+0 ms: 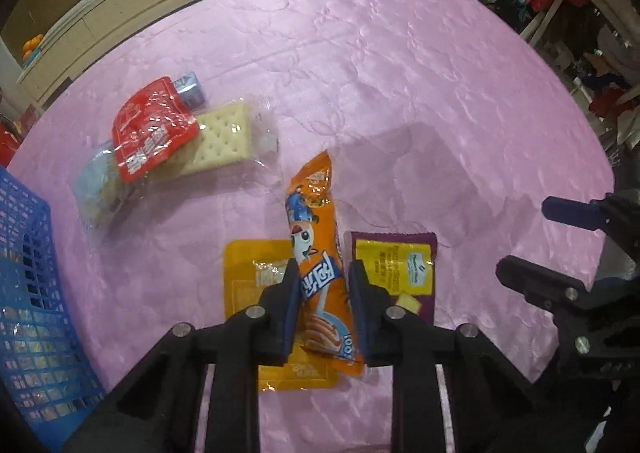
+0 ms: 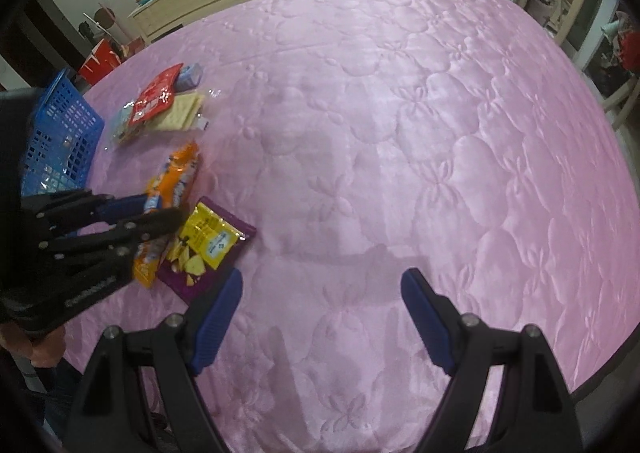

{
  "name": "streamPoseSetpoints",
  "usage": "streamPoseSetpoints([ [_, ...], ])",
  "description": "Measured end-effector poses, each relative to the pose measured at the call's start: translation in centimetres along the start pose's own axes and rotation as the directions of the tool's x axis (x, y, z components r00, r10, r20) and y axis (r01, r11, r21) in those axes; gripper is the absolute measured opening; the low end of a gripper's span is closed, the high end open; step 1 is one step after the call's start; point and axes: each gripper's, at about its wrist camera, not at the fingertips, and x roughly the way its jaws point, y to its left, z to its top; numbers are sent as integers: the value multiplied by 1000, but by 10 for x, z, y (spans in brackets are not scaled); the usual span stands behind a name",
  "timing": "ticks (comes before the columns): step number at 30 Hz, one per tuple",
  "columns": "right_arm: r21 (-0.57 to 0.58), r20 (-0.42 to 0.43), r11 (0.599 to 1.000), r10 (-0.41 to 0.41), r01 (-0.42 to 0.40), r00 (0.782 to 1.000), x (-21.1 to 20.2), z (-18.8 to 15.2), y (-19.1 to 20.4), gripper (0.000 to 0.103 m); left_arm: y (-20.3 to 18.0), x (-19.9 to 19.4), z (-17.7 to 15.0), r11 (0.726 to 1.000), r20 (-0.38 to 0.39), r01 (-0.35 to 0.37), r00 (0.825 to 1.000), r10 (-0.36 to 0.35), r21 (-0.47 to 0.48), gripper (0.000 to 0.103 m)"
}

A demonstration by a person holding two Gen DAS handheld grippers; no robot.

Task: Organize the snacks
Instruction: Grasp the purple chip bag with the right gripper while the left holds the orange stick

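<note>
Your left tool (image 1: 325, 307) was pinched on the orange snack pack (image 1: 318, 265), which lay near the surface's (image 1: 400, 73) near edge, across a yellow packet (image 1: 244, 285) and beside a purple-and-yellow packet (image 1: 394, 269). Your right tool (image 2: 322, 317) hung spread and empty over bare cloth. The slick wrapper could have slipped on lifting, or dragged the yellow packet along; how firm the grip was, I couldn't tell. The blue basket (image 1: 28, 293) waited at the left edge.
</note>
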Motion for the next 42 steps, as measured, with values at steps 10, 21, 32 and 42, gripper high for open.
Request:
streamPoseSetpoints([
  [10, 55, -34, 995, 84, -82, 996, 2, 6, 24, 85, 22, -40, -27, 999, 73, -36, 997, 39, -34, 19],
  [21, 180, -134, 981, 99, -74, 986, 40, 18, 58, 85, 60, -66, -67, 995, 82, -79, 993, 85, -63, 19],
  [32, 82, -163, 990, -104, 119, 981, 58, 25, 99, 85, 71, -61, -71, 997, 86, -62, 994, 65, -41, 19],
  [42, -96, -101, 988, -129, 119, 987, 58, 8, 126, 61, 72, -54, -83, 997, 74, -40, 996, 45, -60, 19],
])
